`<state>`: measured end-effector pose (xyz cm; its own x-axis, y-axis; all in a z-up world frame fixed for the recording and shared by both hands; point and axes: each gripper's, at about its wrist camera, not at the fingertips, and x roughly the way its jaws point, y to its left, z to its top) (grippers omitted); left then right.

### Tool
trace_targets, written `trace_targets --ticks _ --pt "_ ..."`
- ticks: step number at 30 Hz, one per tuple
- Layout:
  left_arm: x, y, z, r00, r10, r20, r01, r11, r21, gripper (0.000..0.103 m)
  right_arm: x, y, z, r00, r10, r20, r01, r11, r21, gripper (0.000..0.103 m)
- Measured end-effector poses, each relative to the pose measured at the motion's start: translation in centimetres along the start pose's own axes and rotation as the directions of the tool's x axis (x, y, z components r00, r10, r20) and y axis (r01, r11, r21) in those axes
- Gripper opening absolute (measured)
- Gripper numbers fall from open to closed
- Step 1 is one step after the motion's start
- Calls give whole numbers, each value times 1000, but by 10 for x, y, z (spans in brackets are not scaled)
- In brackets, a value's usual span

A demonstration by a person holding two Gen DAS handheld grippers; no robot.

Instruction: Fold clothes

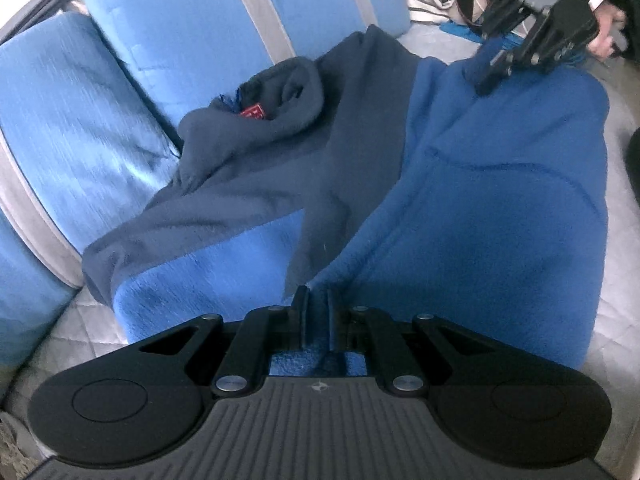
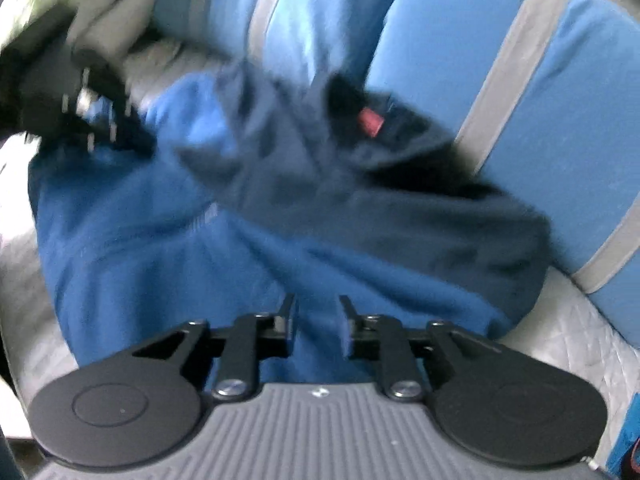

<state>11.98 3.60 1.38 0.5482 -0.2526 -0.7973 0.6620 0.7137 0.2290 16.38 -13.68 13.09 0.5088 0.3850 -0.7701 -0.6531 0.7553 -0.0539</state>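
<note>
The blue fleece garment [image 1: 480, 208] lay spread on a grey quilted sofa seat [image 1: 616, 264], its dark navy part [image 1: 256, 168] bunched against the blue cushions [image 1: 180, 40]. The left hand-held gripper [image 1: 318, 312] was clamped on a fold of the fleece's near edge. The right hand-held gripper [image 2: 316, 324] stood partly apart with fleece between its fingers, the pads not pressing it.

your left claw [image 1: 318, 316] pinches a fold of the blue fleece garment [image 1: 480, 200]. your right claw [image 1: 490, 74] sits at its far edge, by the blue cushions [image 1: 180, 20].
</note>
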Motion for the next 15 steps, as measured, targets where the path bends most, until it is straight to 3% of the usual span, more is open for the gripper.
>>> trace_targets --ticks 4,8,10,12,15 --pt "4 0 -1 1000 8 0 -8 1000 -11 10 -6 28 14 993 97 72 -100 994 43 41" --pt "4 -3 -1 1000 25 7 -25 1000 -8 10 11 52 16 991 131 28 -132 989 61 40" --pt "4 -2 -1 1000 29 13 -29 999 -19 10 22 54 15 991 132 12 -132 985 108 36" --pt "5 -1 -1 999 36 24 -35 998 -43 11 34 58 12 995 93 -28 -88 987 134 24" --pt "-5 6 -1 994 63 92 -48 987 -153 25 53 61 1 994 32 -103 -14 985 174 21"
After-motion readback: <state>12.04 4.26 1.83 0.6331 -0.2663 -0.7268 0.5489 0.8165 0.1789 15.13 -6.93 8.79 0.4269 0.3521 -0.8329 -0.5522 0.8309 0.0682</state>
